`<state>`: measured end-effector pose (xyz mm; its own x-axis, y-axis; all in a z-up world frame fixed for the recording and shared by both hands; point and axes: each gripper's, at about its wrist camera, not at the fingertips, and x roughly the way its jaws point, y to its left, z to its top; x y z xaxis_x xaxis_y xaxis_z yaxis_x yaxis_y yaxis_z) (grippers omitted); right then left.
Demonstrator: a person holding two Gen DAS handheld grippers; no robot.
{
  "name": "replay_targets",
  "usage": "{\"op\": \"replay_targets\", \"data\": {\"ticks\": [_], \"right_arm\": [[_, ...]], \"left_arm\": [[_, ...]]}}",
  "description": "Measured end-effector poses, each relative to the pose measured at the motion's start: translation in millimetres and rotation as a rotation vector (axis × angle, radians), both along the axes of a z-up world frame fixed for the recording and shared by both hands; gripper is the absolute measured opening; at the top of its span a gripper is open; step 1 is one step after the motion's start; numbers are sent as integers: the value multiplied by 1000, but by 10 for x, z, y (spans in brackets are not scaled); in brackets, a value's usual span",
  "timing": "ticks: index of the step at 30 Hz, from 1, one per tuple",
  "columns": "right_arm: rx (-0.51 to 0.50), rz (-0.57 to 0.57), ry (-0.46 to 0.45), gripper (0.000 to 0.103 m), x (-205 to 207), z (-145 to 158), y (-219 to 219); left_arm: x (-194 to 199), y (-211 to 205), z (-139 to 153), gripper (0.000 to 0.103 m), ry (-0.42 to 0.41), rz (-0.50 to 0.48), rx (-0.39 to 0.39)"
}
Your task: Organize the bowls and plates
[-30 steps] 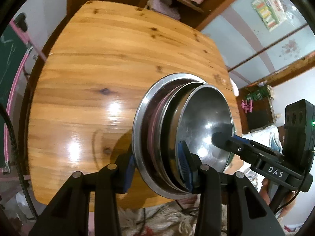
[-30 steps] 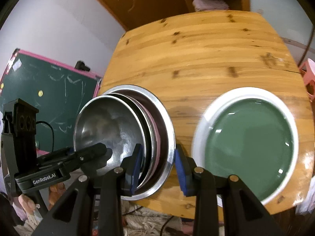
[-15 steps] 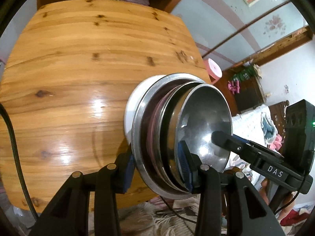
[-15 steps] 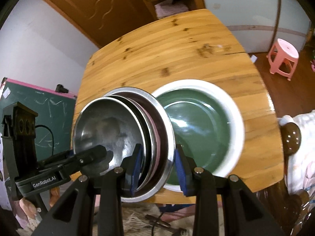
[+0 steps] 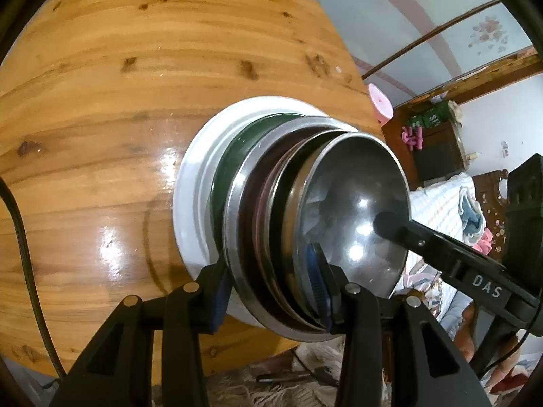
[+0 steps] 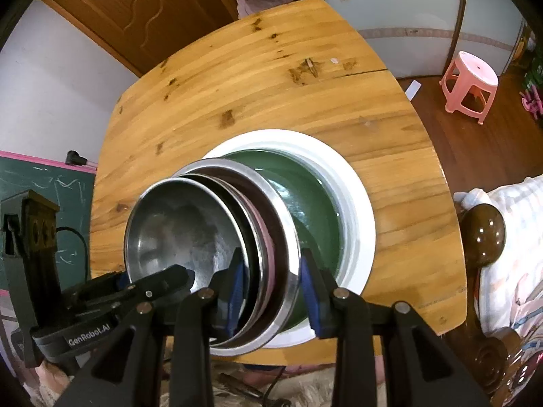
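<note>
while both tongs pinch the same nested stack of dishes [image 5: 305,210] from opposite sides, the stack sits tilted over a green plate with a white rim [image 6: 353,203] that lies flat on the wooden worktop [image 5: 101,118]. low in the centre of the left wrist view, the left tongs [image 5: 268,288] have their blue pads pressed on the stack's near edge, one pad outside the wide steel plate [image 5: 237,210], the other inside the steel bowl [image 5: 356,203]. low in the centre of the right wrist view, the right tongs [image 6: 271,281] clamp the opposite edge the same way, across steel rims and a pinkish dish [image 6: 268,237] nested between them. whether the stack's underside touches the green plate cannot be told. a pink stool [image 6: 470,84] stands on the floor at the upper right of the right wrist view, and a green chalkboard [image 6: 40,183] fills its left edge.
</note>
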<state>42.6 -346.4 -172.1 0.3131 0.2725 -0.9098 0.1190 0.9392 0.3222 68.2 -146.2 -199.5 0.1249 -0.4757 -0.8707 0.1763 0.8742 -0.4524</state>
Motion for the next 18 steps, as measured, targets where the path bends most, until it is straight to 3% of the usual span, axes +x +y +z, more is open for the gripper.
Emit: {"op": "replay_targets", "data": {"ticks": [18], "right_arm": [[20,0,-3,30,53,-81,-71]], "left_arm": [[36,-137,6,46,-2,-11,38]]}}
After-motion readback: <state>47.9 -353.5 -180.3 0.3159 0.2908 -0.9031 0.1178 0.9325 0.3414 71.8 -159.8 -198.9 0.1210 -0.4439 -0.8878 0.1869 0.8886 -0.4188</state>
